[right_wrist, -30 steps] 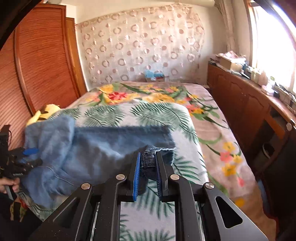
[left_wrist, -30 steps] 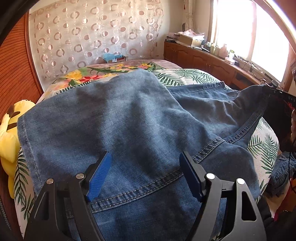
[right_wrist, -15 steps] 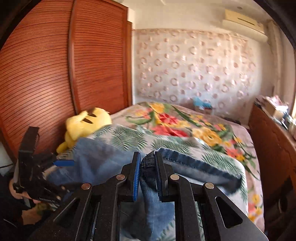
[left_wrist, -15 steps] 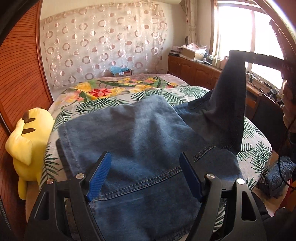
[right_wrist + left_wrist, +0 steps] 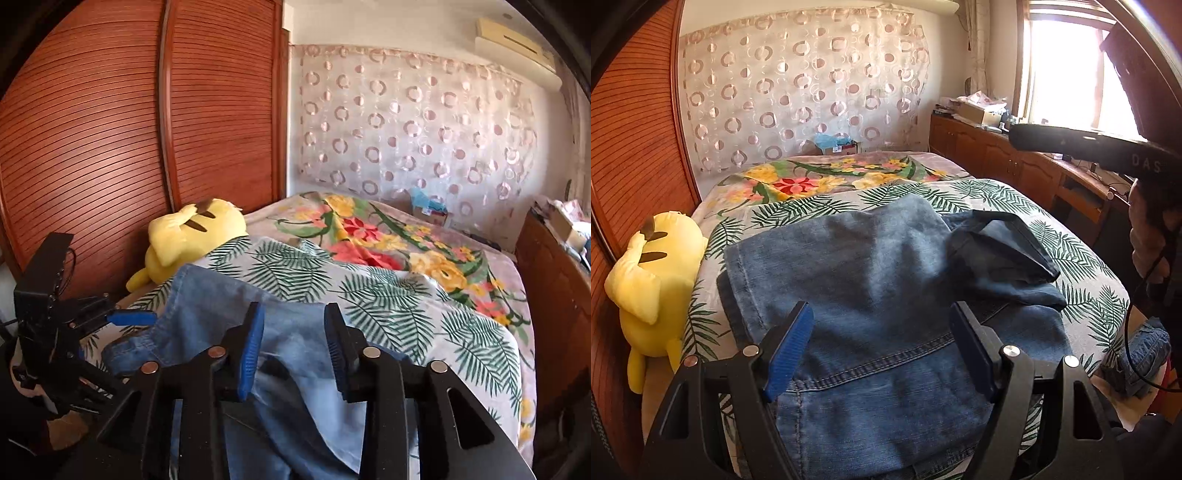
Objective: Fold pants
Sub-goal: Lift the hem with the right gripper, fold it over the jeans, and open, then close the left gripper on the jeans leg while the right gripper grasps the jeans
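The blue denim pants lie folded over on the bed's leaf-print cover, with one dark leg end flopped on top at the right. My left gripper is open and empty just above the waistband seam. My right gripper is open and empty above the pants. In the right wrist view the left gripper shows at the left. In the left wrist view the right gripper's body shows raised at the right.
A yellow plush toy lies at the bed's left edge by the wooden wardrobe doors. A wooden sideboard runs along the right under the window. Another denim item lies on the floor at the right.
My right gripper carried the leg end up and over leftward, then opened and let it drop onto the pants. My left gripper stayed open and drew back a little.
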